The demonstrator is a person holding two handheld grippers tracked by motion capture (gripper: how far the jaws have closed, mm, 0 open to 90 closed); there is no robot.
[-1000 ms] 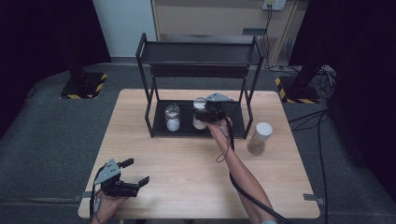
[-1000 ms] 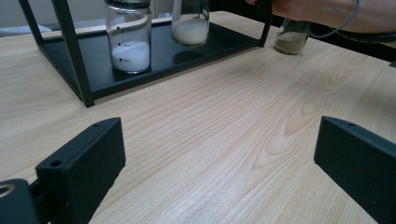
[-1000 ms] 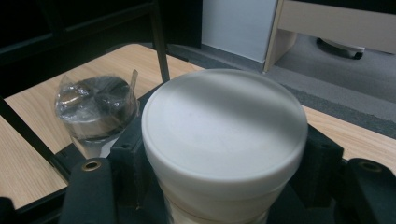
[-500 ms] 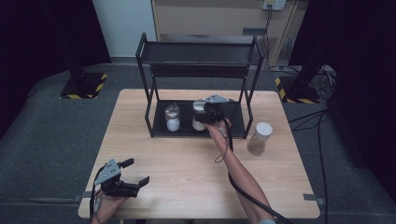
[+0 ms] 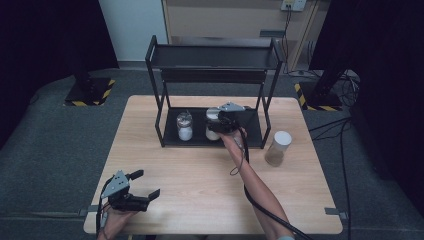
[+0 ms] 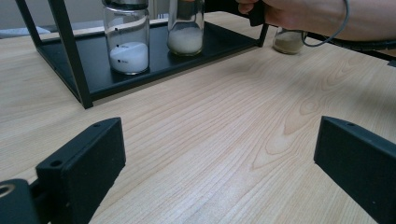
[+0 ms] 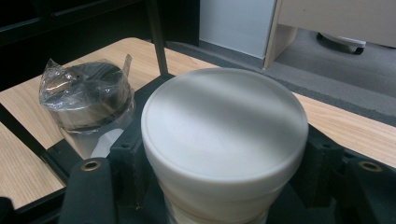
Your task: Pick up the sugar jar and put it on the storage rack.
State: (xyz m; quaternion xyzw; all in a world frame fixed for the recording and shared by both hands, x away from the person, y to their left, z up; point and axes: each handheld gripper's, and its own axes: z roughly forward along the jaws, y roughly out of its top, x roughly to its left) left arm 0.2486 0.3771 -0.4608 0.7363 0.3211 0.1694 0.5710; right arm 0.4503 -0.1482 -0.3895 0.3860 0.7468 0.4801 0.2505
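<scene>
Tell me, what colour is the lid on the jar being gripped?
White lid, clearest in the right gripper view.

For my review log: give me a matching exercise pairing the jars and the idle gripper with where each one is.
Things:
1. white-lidded jar
2. plastic-wrapped jar
3. brown-filled jar
4. left gripper

Places or states:
A. open, low over the table's near left corner
B. standing on the table, right of the rack
C. clamped in the right gripper on the rack's bottom shelf
D. standing free on the bottom shelf

Pairs: 1-C, 2-D, 3-B, 4-A
</scene>
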